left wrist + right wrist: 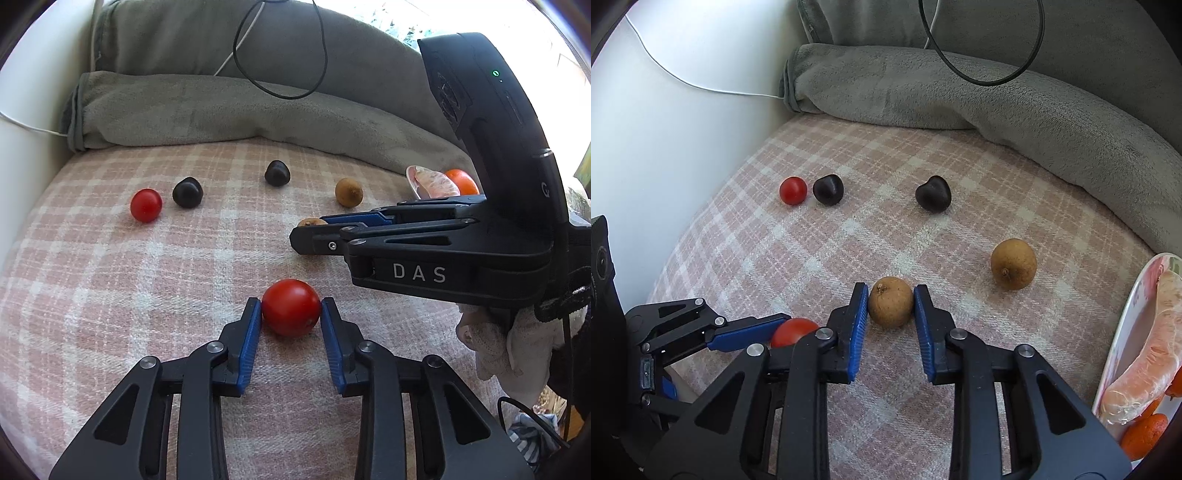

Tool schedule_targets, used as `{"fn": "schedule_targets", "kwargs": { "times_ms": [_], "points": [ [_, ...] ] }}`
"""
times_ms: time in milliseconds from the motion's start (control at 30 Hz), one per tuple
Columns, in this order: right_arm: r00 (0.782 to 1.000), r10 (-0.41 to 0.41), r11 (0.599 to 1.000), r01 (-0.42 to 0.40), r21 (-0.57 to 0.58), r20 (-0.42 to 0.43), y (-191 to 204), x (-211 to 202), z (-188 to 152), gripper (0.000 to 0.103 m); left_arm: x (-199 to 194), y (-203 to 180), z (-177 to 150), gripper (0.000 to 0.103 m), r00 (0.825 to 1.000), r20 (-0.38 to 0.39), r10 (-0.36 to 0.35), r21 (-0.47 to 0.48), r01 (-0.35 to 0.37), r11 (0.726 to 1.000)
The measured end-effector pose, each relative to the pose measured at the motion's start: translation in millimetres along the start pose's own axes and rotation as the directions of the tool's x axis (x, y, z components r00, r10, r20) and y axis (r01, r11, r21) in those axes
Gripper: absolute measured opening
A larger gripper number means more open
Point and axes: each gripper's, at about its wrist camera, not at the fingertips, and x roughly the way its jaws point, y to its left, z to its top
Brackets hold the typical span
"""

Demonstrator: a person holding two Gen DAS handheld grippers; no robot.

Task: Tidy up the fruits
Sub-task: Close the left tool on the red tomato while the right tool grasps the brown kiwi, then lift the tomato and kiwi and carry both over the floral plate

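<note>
On the pink plaid cloth [110, 280] lies a red tomato [291, 308]. My left gripper [291, 306] is shut on it, a blue pad pressing each side. In the right wrist view a round brown fruit [891, 302] sits between the blue pads of my right gripper [891, 291], which is shut on it. Both fruits rest on the cloth. The right gripper [306, 230] shows side-on in the left wrist view, hiding most of its brown fruit [312, 222]. The left gripper [783, 325] with its tomato [794, 330] appears at the lower left of the right wrist view.
Farther back lie a small red tomato [793, 190], two dark fruits [828, 189] [933, 194] and a second brown fruit [1013, 264]. A plate [1134, 314] at the right holds a peeled citrus piece and oranges. A grey blanket [923, 96] borders the back, a white wall the left.
</note>
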Motion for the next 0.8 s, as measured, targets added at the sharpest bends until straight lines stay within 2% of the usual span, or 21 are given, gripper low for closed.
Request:
{"fn": "schedule_targets", "kwargs": {
  "times_ms": [367, 800],
  "points": [
    [0.999, 0.015, 1.0, -0.015, 0.023, 0.035, -9, -20, -3, 0.026, -12, 0, -2, 0.031, 1.0, 0.012, -0.014, -0.016, 0.014, 1.0],
    [0.989, 0.003, 0.996, -0.016, 0.085, 0.146, -37, -86, -21, 0.026, -19, -35, 10, 0.031, 0.997, 0.038, -0.061, 0.038, 0.06, 0.997]
  ]
}}
